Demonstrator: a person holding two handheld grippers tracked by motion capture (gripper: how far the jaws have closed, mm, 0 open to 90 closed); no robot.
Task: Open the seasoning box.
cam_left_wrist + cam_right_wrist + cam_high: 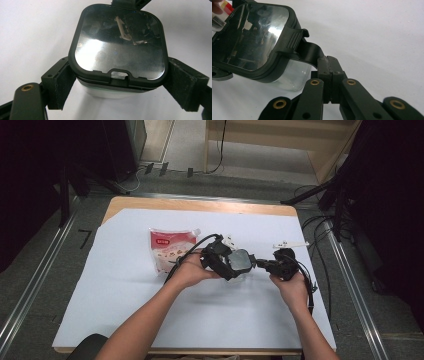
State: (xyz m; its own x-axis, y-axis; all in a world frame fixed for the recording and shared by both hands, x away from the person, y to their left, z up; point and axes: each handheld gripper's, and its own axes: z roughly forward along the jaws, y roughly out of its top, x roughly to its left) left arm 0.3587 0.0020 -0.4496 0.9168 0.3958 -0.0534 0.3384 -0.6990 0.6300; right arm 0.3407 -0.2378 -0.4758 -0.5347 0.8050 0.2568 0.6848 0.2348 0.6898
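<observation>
Two claws on lidded container (117, 47): left (120, 85) clamps sides, right (329, 67) pinches lid strap (312, 53).

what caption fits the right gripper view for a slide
Right gripper pinches the latch tab of a black-lidded clear container above the white table.

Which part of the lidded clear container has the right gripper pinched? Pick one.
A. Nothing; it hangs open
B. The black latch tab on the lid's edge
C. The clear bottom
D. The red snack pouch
B. In the right gripper view, the right gripper has its jaws closed together on the black latch tab that sticks out from the container lid.
</observation>
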